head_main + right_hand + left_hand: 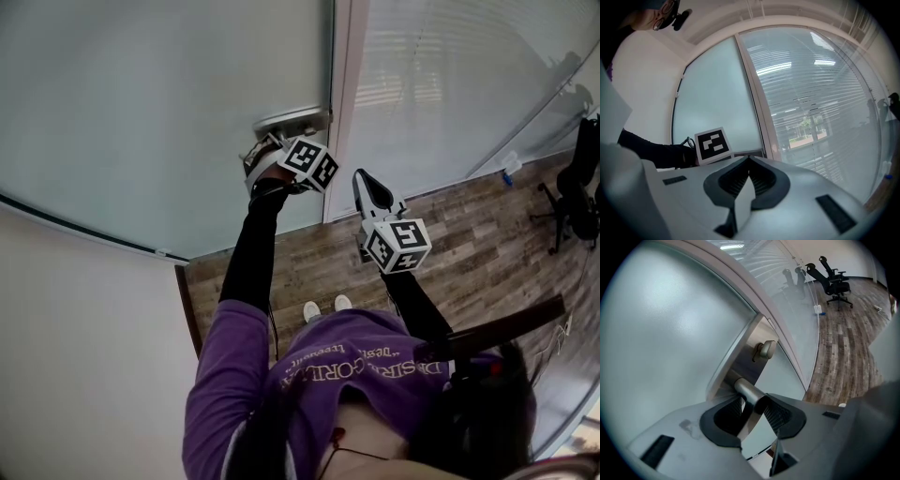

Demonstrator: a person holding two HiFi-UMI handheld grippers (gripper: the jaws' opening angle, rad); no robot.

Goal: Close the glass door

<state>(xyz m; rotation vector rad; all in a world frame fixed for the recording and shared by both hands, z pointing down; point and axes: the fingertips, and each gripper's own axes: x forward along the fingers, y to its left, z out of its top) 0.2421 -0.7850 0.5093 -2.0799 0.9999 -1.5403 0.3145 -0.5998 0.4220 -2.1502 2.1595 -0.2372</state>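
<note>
1. Glass door (169, 103): a frosted panel filling the upper left of the head view. Its latch edge lies just beside the pale frame post (345, 103). Whether a gap remains there, I cannot tell.
2. Door handle (747, 391): a round metal lever standing out from a brushed lock plate (745, 357), with a small thumb-turn (765, 349) above it.
3. Left gripper (752, 404): tilted down at the door, its ribbed fingers (780, 416) closed on the lever from both sides. From above, it (272, 141) sits against the plate.
4. Right gripper (749, 164): held level and well apart from the handle. Its fingers (733, 180) are pressed together with nothing between them. From above, it (364, 180) hangs in front of the frame post.
5. Right of the post is a long glass partition (450, 84) with slatted blinds behind it, curving away.
6. Wooden floor (309, 262) runs bare along the partition's foot. The person's shoes (323, 307) stand near the door.
7. Black office chairs (834, 280) stand far down the floor, well apart from the door.
8. A white wall (84, 356) closes in the left side.
</note>
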